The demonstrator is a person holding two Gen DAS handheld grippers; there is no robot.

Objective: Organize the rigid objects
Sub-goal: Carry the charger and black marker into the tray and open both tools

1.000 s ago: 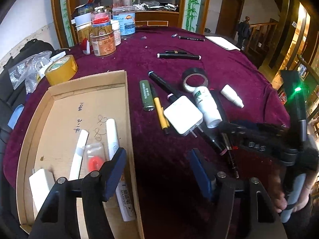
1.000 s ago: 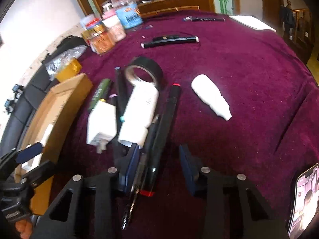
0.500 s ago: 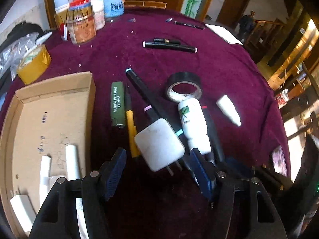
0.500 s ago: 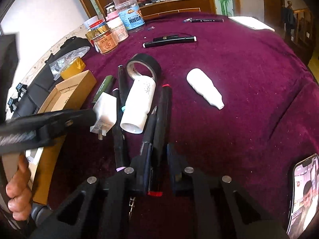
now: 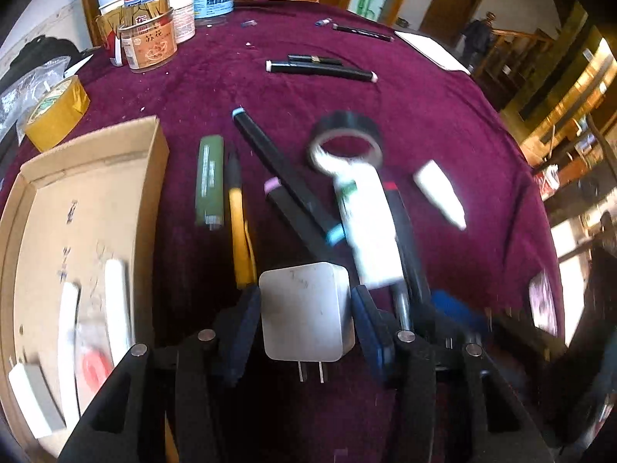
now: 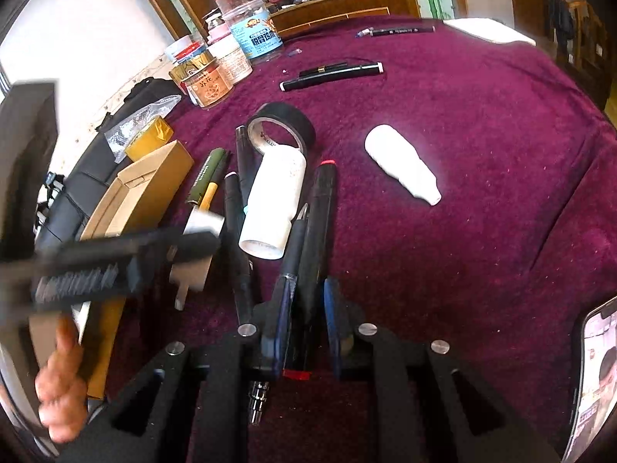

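Charger [image 5: 306,310] sits between the closing left claw [image 5: 304,322], pads at both sides; right claw [image 6: 304,320], easing apart, pinches two black pens [image 6: 312,254]

Shallow brown cardboard box [image 5: 92,177]: left edge cut by frame; contents smeared.
White cylindrical bottle [image 5: 366,227]: motion-blurred, label unreadable.
Black smartphone [image 6: 594,378]: cropped at right edge.
Red-ended black marker [image 6: 320,231]: lower length hidden behind gripper fingers [image 6: 331,308].
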